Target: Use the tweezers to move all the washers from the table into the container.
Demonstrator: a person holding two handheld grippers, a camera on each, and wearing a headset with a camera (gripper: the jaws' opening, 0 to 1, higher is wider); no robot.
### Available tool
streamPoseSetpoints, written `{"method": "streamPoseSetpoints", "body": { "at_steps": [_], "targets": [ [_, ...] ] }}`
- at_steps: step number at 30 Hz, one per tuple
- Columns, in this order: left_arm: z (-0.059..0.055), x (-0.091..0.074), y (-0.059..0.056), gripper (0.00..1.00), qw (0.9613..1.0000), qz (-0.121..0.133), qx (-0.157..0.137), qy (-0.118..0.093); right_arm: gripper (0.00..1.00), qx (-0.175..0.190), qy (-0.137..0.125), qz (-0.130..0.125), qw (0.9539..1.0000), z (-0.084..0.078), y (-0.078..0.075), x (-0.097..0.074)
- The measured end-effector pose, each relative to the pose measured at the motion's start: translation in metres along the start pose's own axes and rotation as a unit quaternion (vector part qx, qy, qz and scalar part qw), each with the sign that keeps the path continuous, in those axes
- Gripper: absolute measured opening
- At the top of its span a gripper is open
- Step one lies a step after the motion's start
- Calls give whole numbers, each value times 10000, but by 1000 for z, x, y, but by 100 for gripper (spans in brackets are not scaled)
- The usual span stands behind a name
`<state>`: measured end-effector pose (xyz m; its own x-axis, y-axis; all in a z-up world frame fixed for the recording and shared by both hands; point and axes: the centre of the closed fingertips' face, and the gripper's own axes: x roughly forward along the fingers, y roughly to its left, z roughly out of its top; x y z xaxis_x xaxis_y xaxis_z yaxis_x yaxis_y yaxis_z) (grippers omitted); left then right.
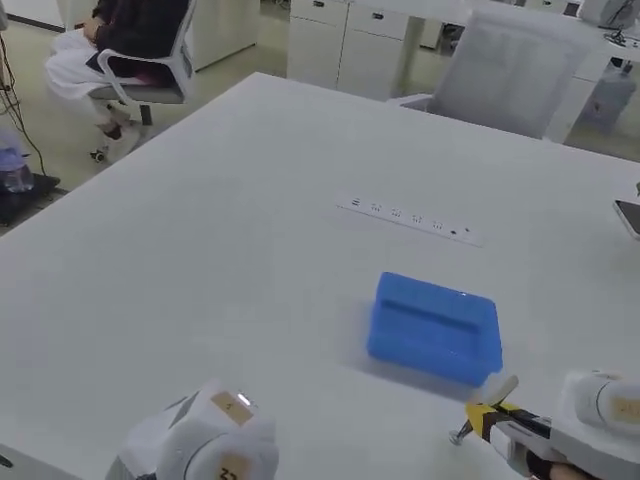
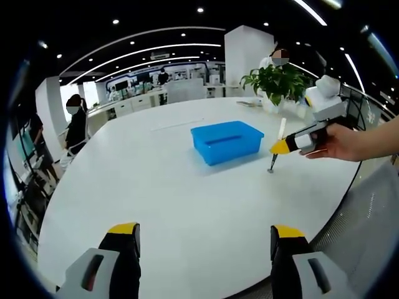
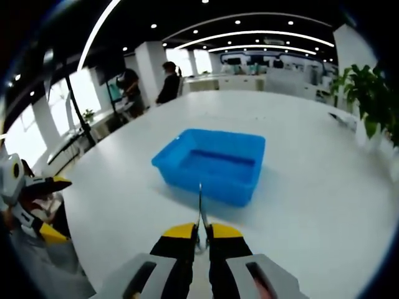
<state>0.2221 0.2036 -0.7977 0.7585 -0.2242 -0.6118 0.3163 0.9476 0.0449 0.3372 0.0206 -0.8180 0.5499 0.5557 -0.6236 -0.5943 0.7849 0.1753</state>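
White table (image 1: 200, 250) holds blue container (image 1: 430, 352); tweezers (image 3: 201, 200) tips indistinct.

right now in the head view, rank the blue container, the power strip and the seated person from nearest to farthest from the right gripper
From the right gripper, at the bottom right:
1. blue container, just ahead of it on the table.
2. power strip, mid-table, beyond the container.
3. seated person, off the table, at the far left corner.

Open-plan office: office chair (image 1: 497, 72), drawer cabinets (image 1: 345, 45), potted plant (image 2: 272, 82), ppl at desks
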Motion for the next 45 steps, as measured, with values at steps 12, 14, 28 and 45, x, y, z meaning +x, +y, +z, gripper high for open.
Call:
{"method": "streamPoseSetpoints", "body": {
  "at_steps": [12,14,28,45],
  "targets": [
    [0,0,-1,87,10000,-23,-12,-18,3,-729,51,-184,9972,-11,4,-6],
    [1,0,-1,87,10000,-24,2,-29,3,-695,161,-169,9973,-9,2,-5],
    [2,-1,0,87,10000,-26,-71,-64,2,-646,192,-84,9977,9,-2,-9],
    [3,-1,2,87,9999,31,-121,-97,2,-530,-432,-12,9977,70,-4,-22]
  ]
}}
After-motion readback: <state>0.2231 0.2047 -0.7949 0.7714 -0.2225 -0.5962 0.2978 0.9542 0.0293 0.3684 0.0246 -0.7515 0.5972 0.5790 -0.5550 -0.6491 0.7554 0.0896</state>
